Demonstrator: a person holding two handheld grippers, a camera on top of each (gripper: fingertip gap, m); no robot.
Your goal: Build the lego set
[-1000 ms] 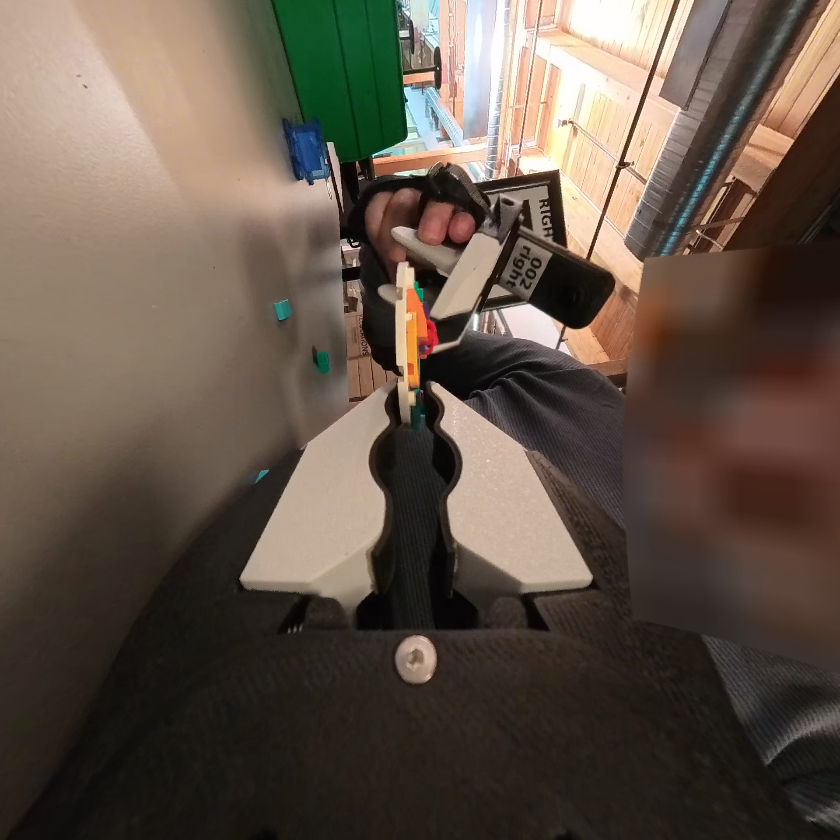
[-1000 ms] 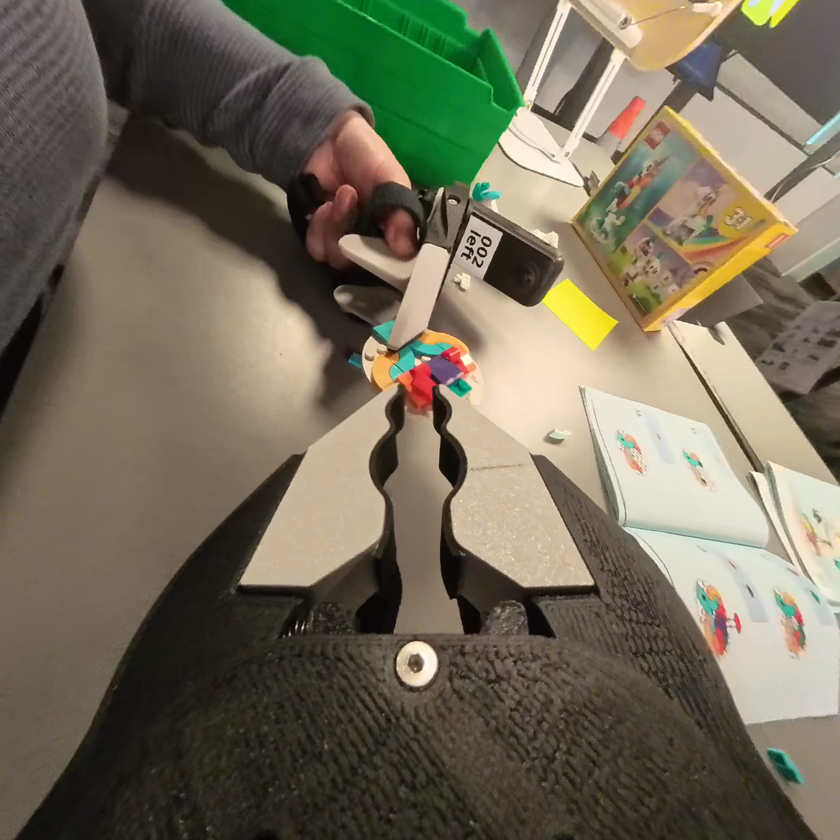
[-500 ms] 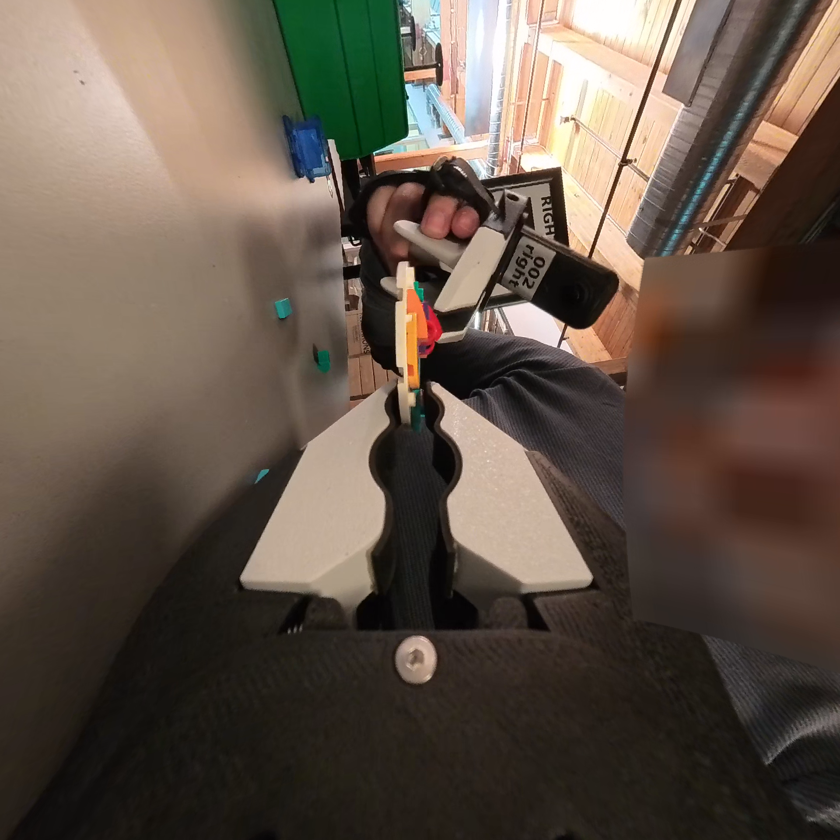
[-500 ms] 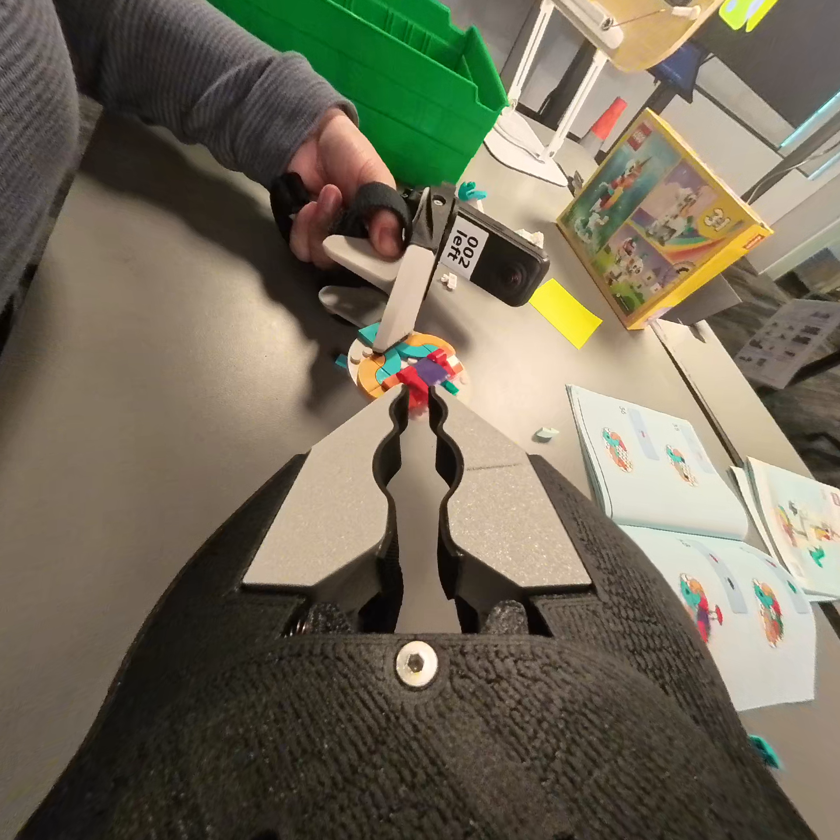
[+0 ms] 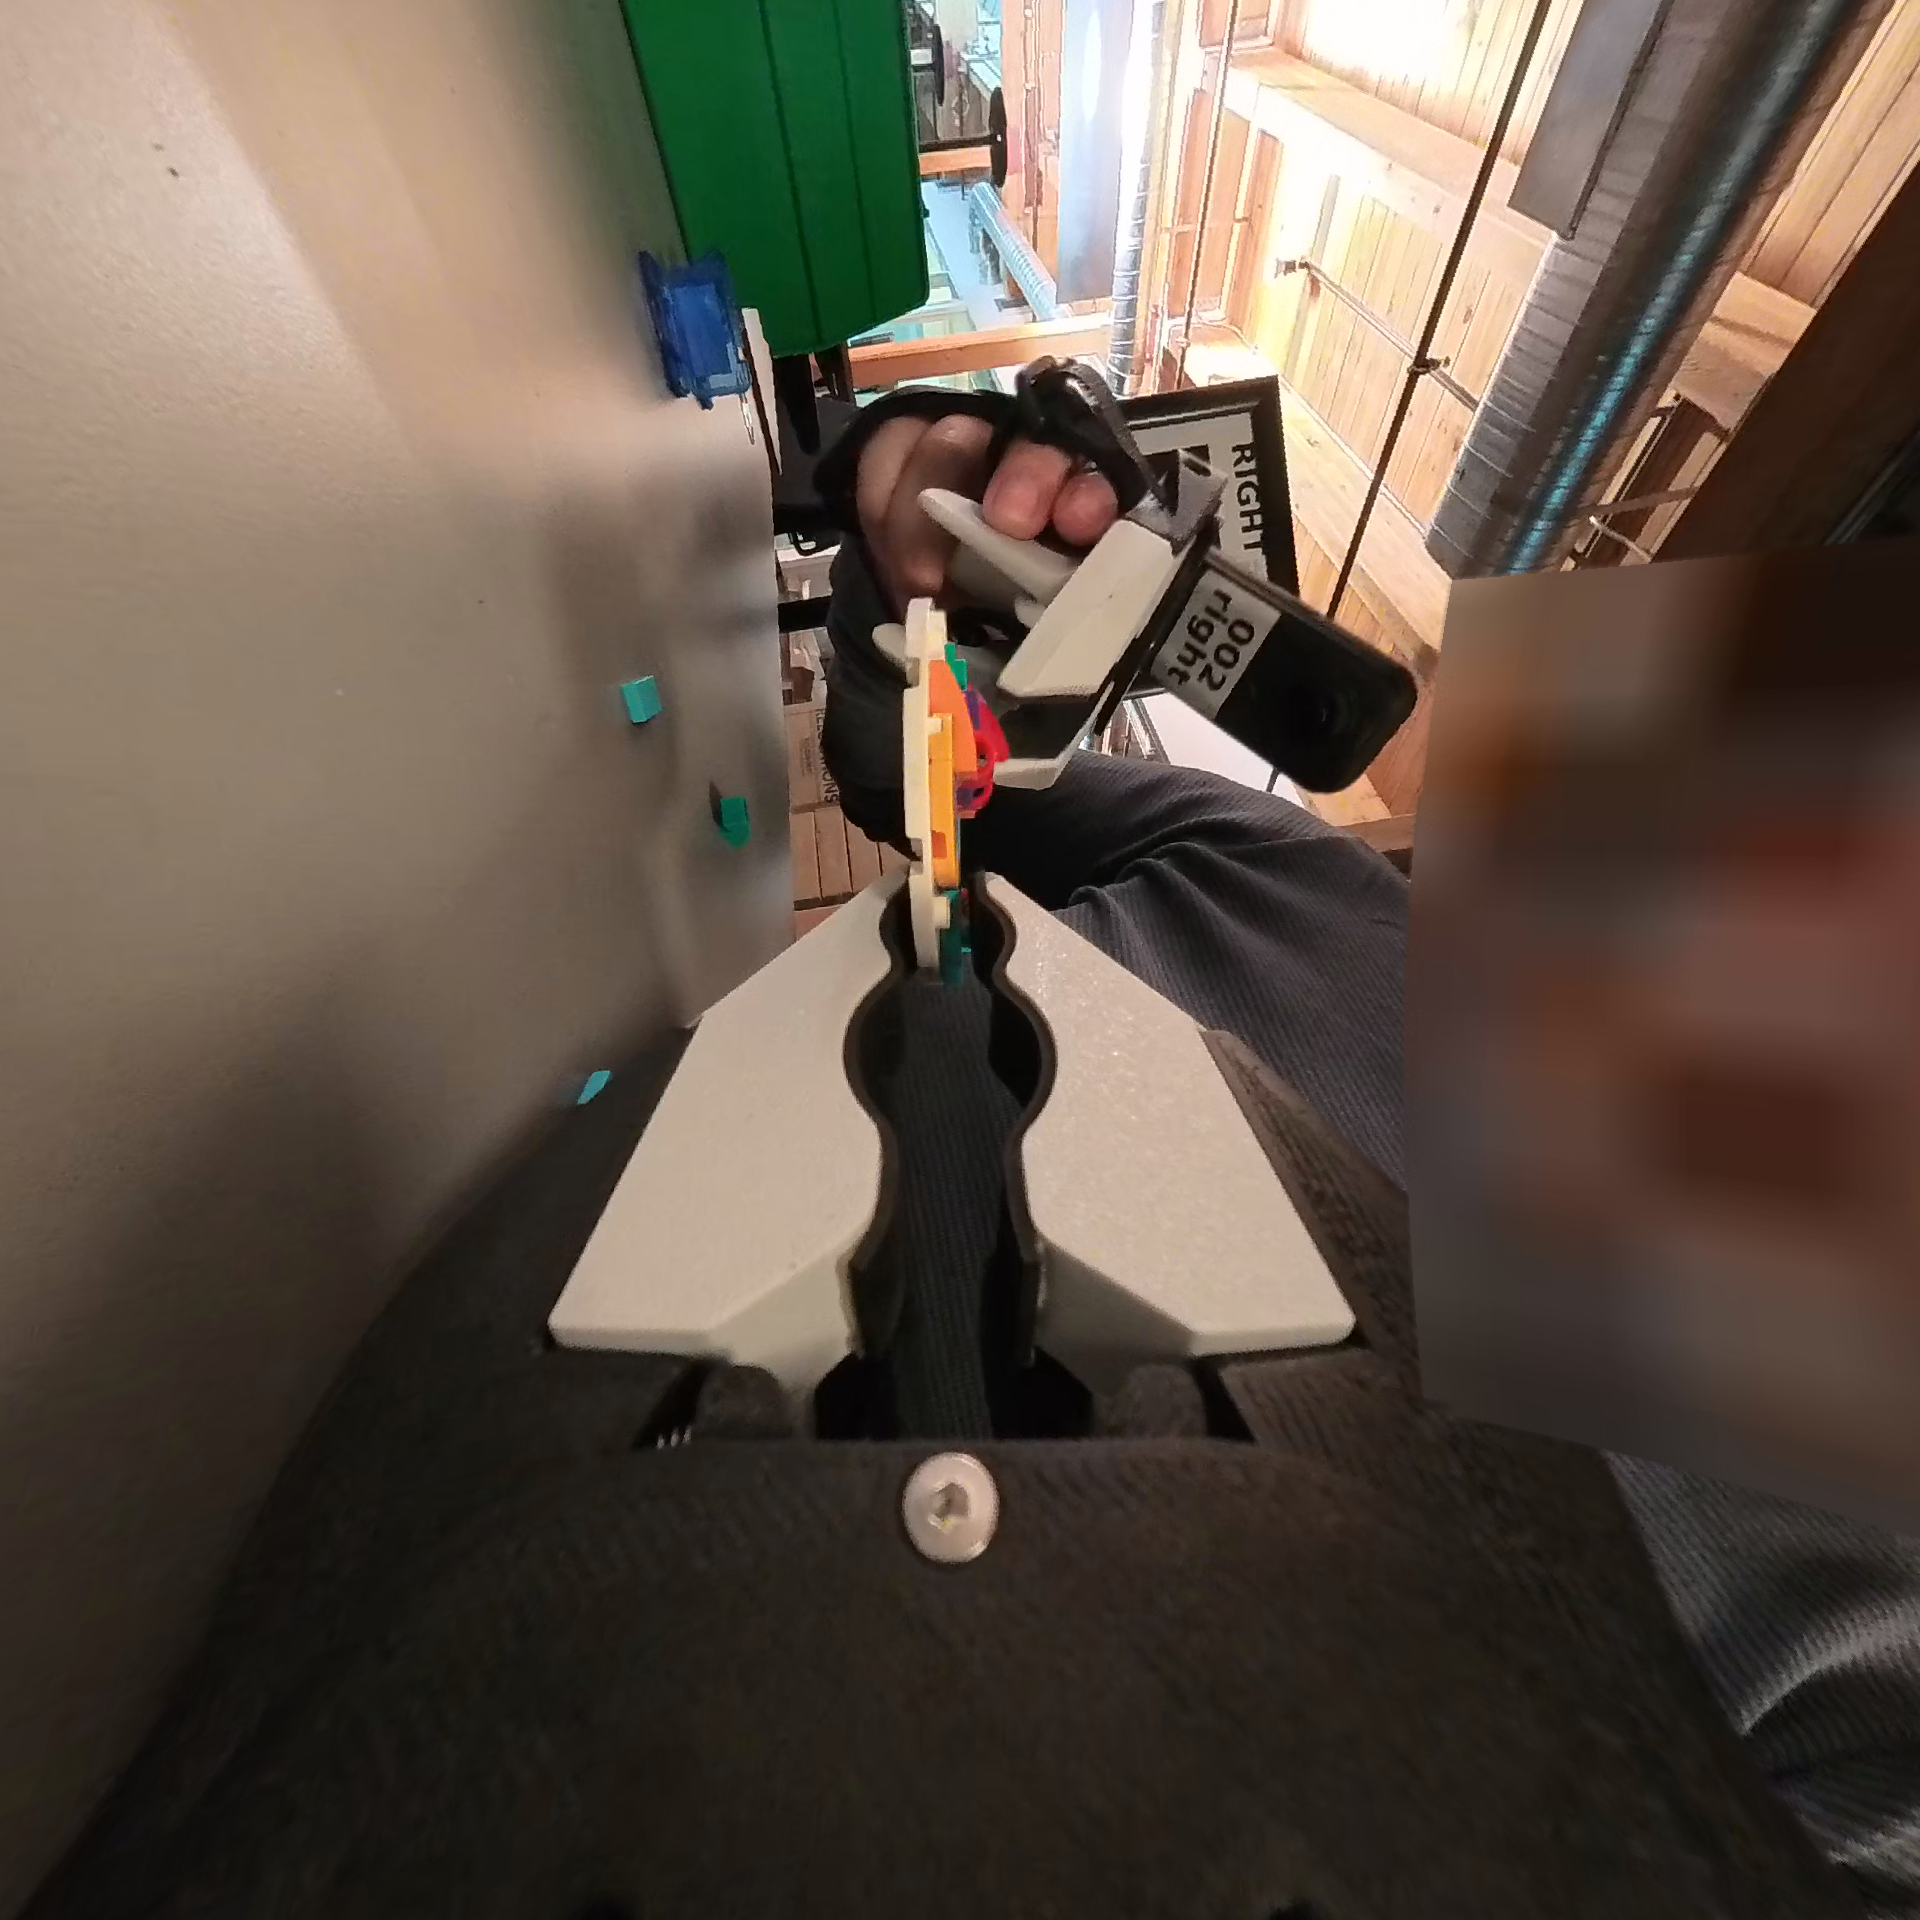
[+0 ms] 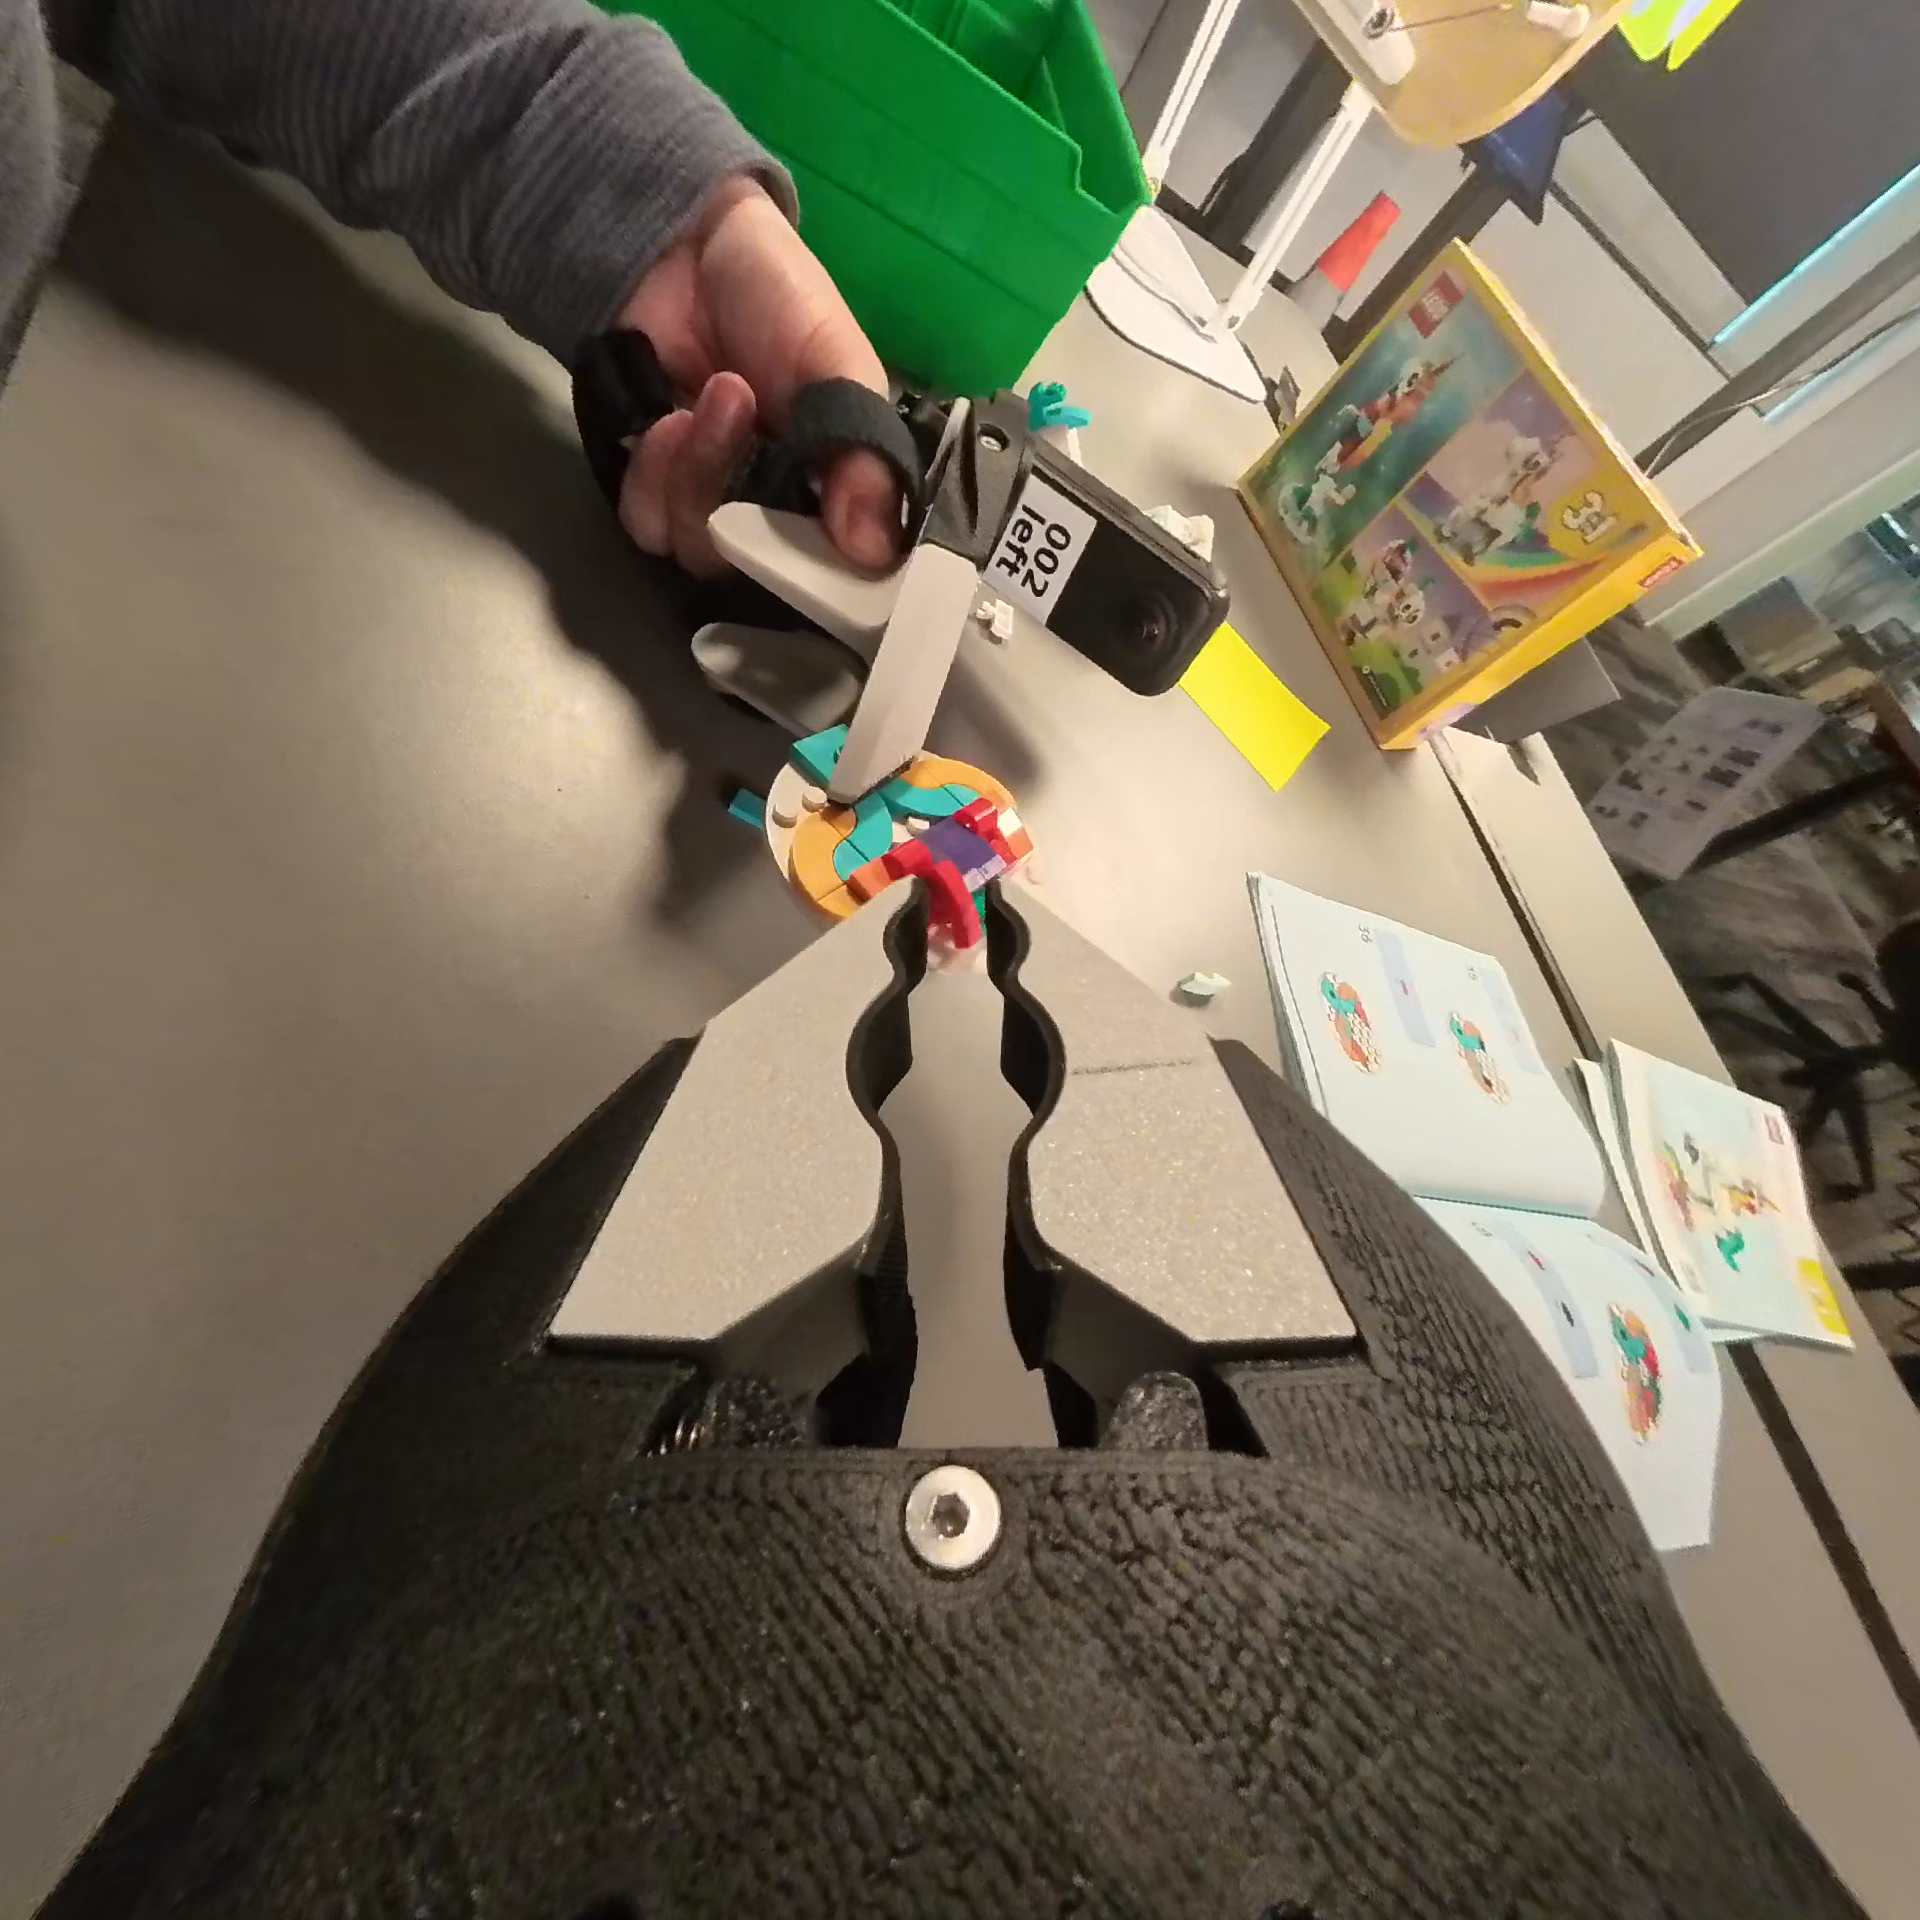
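- Left wrist view: the left tool (image 5: 951, 914) is seen closed onto the near edge of the round lego model (image 5: 935, 769), its fingertips pinching the white base plate and the coloured layer on it. The model is held edge-on, clear of the table (image 5: 312, 623). The right tool (image 5: 1023, 727) is seen farther off, at the model's coloured face, with a red piece (image 5: 987, 746) at its tips. Loose teal bricks (image 5: 639, 698) lie on the table, and a green bin (image 5: 790, 156) stands at the far end.
- Right wrist view: the right tool (image 6: 951, 914) is nearly closed, with the red curved piece (image 6: 940, 883) caught between its tips, on the near side of the model (image 6: 894, 831). The left tool (image 6: 842, 784) grips the model's far rim. Open instruction booklets (image 6: 1434, 1049) and the yellow set box (image 6: 1455, 499) lie to the right.
- The step in hand is judged to be seating the red piece. It would be done best with the plate kept firmly pinched, the piece lined up square over its studs, and pressure applied straight into the plate against the left tool, so nothing twists or pops off.
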